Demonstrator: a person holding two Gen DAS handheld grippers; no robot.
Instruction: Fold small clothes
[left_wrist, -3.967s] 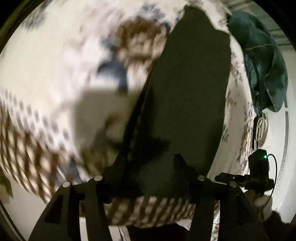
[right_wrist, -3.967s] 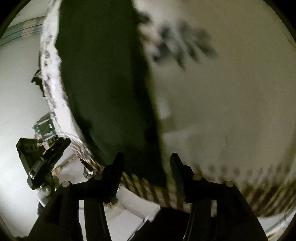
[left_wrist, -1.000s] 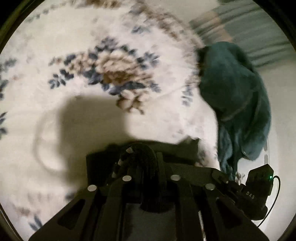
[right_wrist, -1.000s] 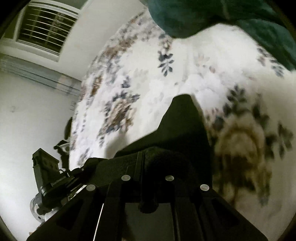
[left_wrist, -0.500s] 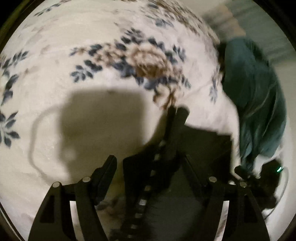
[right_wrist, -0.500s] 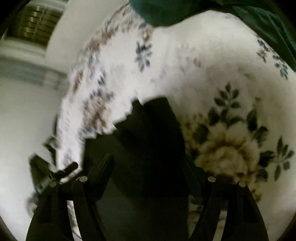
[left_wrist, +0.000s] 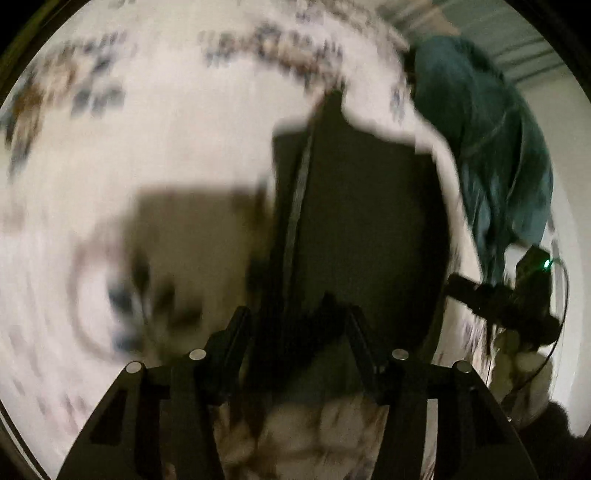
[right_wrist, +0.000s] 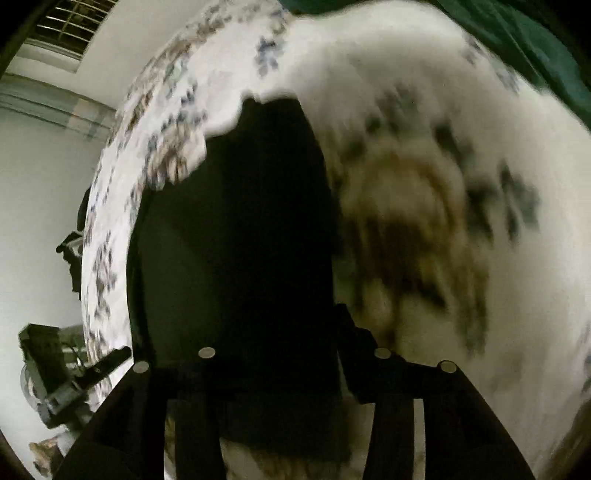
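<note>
A small black garment (left_wrist: 362, 206) lies flat on the white floral bedspread (left_wrist: 110, 155), stretching away from me in both views; it also shows in the right wrist view (right_wrist: 236, 236). My left gripper (left_wrist: 295, 325) is open, its fingers spread over the garment's near edge. My right gripper (right_wrist: 266, 332) is open too, with the near edge of the garment between its dark fingers. The right gripper also shows at the right of the left wrist view (left_wrist: 502, 295). Both views are blurred by motion.
A teal garment (left_wrist: 487, 147) lies heaped on the bed beyond the black one, also at the top of the right wrist view (right_wrist: 517, 33). A window (right_wrist: 70, 22) and white wall lie off the bed's left side.
Both grippers were shut on the black garment a second ago. They opened and let it go, and have since pulled back toward its near edge, so it lies spread out longer ahead.
</note>
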